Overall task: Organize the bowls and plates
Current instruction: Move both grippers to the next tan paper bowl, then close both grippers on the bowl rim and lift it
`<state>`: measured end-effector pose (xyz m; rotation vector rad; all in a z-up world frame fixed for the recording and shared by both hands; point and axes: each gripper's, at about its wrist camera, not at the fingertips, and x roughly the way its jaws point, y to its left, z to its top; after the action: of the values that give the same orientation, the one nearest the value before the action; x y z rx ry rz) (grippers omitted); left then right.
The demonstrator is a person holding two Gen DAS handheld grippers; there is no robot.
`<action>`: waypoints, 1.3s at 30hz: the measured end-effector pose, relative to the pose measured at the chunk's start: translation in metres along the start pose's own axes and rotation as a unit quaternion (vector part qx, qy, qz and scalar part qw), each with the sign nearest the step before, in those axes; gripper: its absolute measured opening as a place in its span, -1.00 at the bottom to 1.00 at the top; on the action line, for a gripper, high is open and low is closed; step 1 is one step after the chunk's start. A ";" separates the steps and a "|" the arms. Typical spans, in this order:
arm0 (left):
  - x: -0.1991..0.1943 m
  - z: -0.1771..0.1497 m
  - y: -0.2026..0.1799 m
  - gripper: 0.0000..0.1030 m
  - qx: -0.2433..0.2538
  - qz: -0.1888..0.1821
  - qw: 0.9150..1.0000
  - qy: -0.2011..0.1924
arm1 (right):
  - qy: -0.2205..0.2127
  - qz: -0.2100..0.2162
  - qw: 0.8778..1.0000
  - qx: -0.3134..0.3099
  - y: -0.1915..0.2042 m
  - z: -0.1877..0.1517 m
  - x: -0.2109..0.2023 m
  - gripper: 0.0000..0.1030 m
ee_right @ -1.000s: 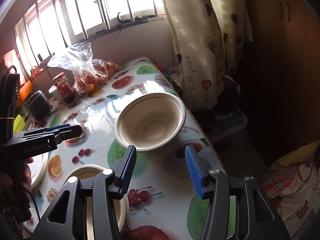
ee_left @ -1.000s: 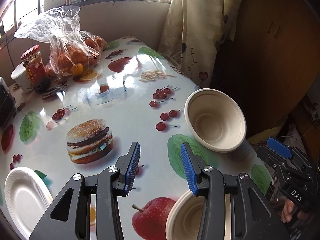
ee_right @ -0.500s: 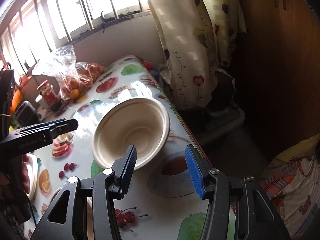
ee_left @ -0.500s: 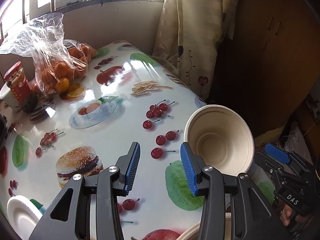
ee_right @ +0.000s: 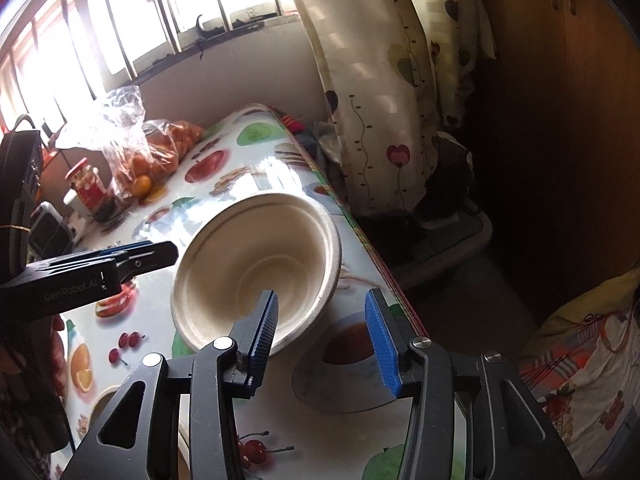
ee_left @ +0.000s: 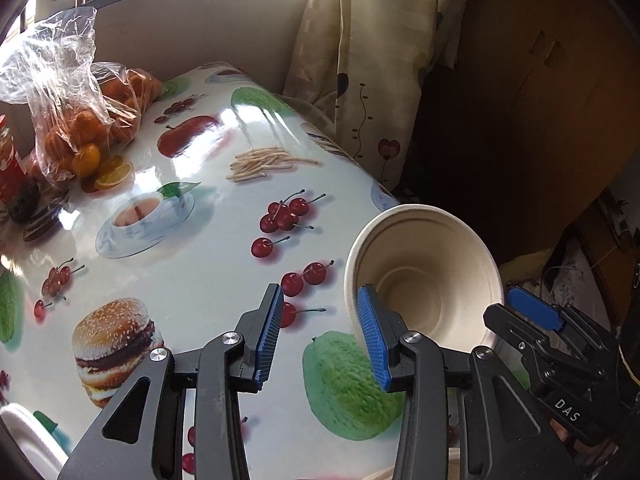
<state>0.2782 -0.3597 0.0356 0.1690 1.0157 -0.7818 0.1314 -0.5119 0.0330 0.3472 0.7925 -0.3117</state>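
Observation:
A beige paper bowl [ee_left: 424,280] stands upright near the table's right edge; it also shows in the right wrist view [ee_right: 256,272]. My left gripper [ee_left: 320,336] is open and empty, its right finger just at the bowl's near-left rim. My right gripper [ee_right: 320,340] is open and empty, its left finger over the bowl's near rim and its right finger outside it. The right gripper also shows in the left wrist view [ee_left: 536,320]. A white plate [ee_left: 28,436] lies at the bottom left. Another bowl's rim [ee_right: 100,400] peeks at the lower left.
A plastic bag of oranges [ee_left: 80,120] and a red-lidded jar [ee_right: 90,188] stand at the table's far end. A curtain [ee_right: 380,80] hangs beyond the table's right edge [ee_right: 380,264]. The food-print tablecloth [ee_left: 200,240] covers the table.
Both grippers have moved forward toward the beige bowl, which now looms larger. The white plate and second bowl have slid mostly out of view. Both jaws stayed open.

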 end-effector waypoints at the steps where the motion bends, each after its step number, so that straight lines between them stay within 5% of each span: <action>1: 0.001 0.000 0.000 -0.26 -0.001 -0.003 1.000 0.001 | 0.001 0.000 1.000 0.001 0.000 0.000 0.001 -0.21; 17: 0.013 0.002 -0.003 -0.59 -0.006 -0.029 0.999 0.012 | 0.005 0.001 1.000 0.005 0.000 -0.001 0.010 -0.53; 39: 0.016 0.003 -0.006 -0.84 -0.015 -0.038 0.999 0.013 | 0.006 0.008 1.000 0.005 0.001 0.000 0.012 -0.60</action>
<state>0.2814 -0.3734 0.0259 0.1165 1.0625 -0.8345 0.1396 -0.5124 0.0241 0.3639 0.7996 -0.2987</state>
